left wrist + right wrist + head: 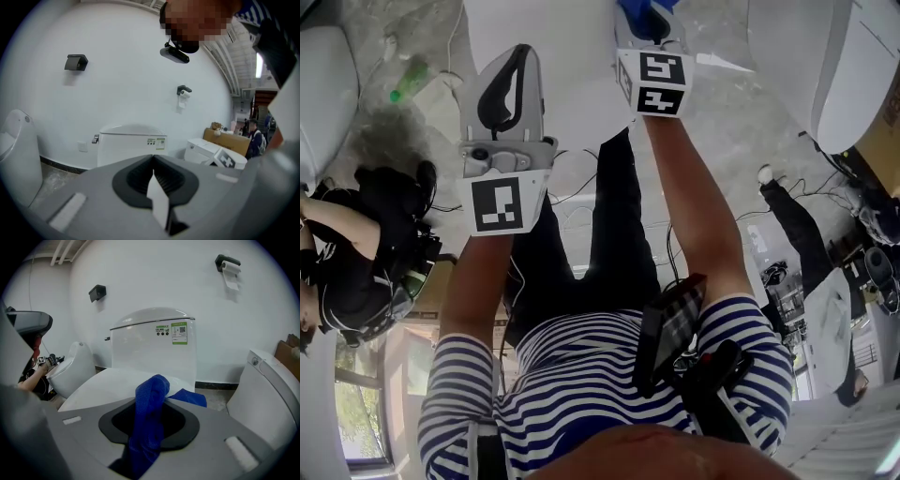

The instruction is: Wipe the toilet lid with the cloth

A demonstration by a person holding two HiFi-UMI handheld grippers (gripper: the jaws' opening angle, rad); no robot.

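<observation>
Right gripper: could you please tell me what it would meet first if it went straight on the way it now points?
Probably the toilet lid, just past the blue cloth the right gripper is shut on; a slightly higher line would reach the tank. Depth is unclear.

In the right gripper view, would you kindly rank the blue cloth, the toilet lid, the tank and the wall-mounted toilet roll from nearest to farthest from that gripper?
1. blue cloth: clamped in the jaws.
2. toilet lid: just beyond, lower left.
3. tank: behind the lid, centre.
4. toilet roll: on the wall, upper right.
</observation>
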